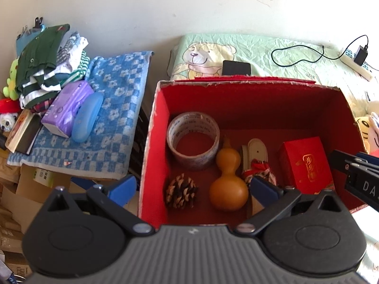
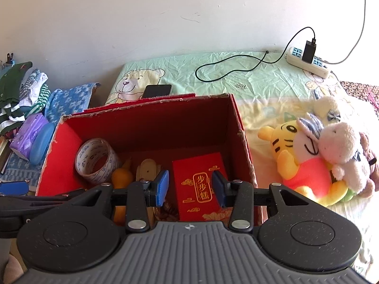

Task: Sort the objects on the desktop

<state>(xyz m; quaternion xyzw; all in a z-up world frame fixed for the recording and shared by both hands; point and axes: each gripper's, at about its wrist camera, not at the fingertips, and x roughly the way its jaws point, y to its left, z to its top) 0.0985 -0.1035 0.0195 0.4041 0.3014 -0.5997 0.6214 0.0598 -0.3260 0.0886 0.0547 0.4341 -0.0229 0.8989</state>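
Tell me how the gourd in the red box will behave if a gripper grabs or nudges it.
The gourd looks smooth and glossy, so pads may slip. Its rounded bulbs suggest it could roll if nudged. It appears dried, so it is probably light and somewhat brittle.

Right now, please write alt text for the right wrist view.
An open gripper hovers over a small red packet inside a red cardboard box, beside a tape roll. Plush toys lie on the bed at right.
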